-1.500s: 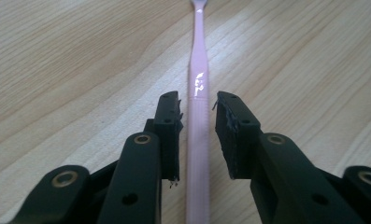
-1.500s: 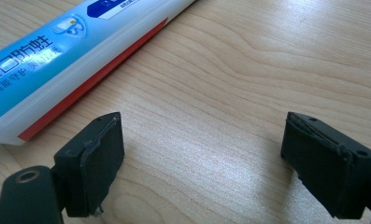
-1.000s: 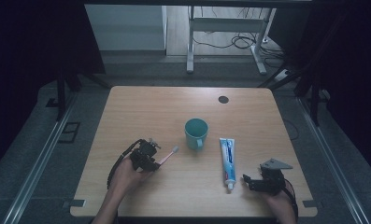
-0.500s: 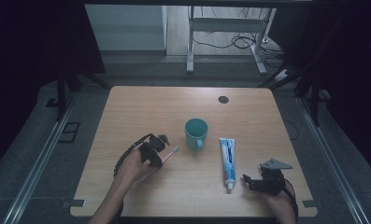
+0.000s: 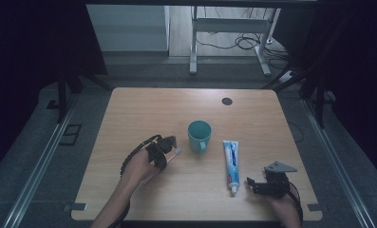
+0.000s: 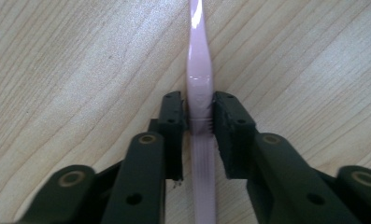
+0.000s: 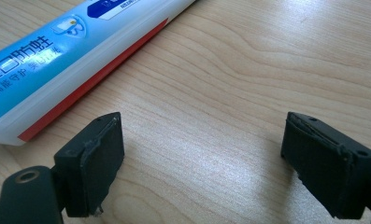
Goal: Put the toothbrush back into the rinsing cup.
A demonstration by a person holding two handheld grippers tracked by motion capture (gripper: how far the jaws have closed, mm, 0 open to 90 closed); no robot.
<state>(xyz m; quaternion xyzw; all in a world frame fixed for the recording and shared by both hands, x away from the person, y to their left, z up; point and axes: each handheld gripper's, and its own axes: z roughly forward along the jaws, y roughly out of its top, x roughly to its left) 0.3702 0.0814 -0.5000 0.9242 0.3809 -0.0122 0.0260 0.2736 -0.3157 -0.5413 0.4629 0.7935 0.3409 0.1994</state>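
Observation:
A pink toothbrush lies flat on the wooden table, and its head points toward the teal mug. My left gripper has just been closing, and its pads now press both sides of the handle. In the high view the left gripper sits left of the mug. A blue and white toothpaste tube lies right of the mug. My right gripper rests open on the table beside the tube's cap end, with bare wood between its jaws and the tube to their left.
A dark round grommet sits near the table's far edge. Beyond the table stand a metal frame and loose cables on the floor. The table's front edge lies close behind both hands.
My left hand has slid right toward the mug along the toothbrush, and its jaws have narrowed onto the handle. The right gripper has stayed put.

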